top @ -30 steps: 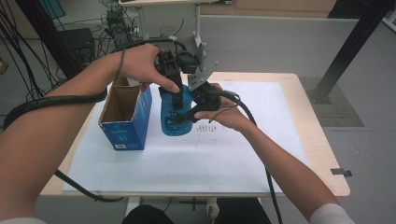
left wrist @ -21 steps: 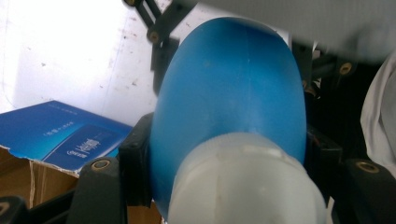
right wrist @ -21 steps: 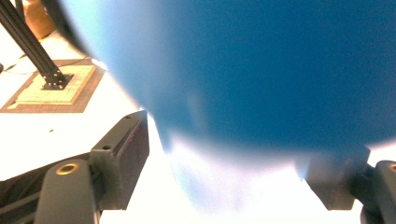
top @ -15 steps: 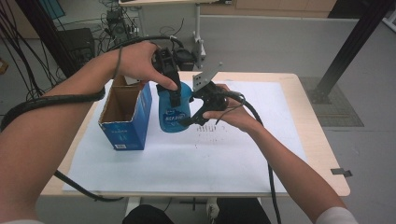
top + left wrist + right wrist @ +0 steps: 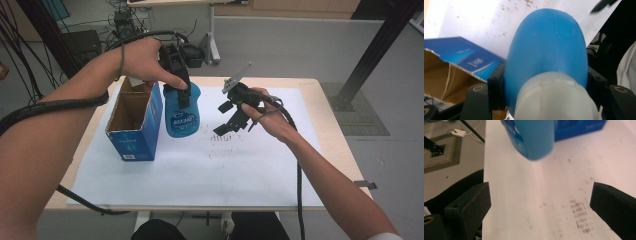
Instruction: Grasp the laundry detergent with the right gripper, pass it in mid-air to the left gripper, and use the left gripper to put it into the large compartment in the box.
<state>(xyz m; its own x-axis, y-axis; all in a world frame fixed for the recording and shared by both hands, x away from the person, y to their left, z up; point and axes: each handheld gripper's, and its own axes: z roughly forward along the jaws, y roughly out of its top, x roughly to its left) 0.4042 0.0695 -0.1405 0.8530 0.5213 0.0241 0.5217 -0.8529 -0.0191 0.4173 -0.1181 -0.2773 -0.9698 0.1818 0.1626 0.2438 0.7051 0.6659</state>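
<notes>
Left tongs (image 5: 181, 89) are clamping the neck of a blue bottle (image 5: 182, 114), just under its white cap (image 5: 554, 97), and holding it upright beside an open cardboard box (image 5: 134, 120) near the worktop's (image 5: 320, 125) far-left corner, at about ten o'clock from the sheet's middle. The bottle's base is hanging just above the white paper sheet (image 5: 210, 170); whether it is touching cannot be told. The box is sitting just beside the bottle at its nine o'clock, close to the worktop's left edge. Right tongs (image 5: 231, 119), at the bottle's three o'clock and apart from it, have just been opening and are standing wide with nothing between them, pointing back towards the bottle. Bare paper is stretching from five to seven o'clock to the near edge, leaving free room there.
</notes>
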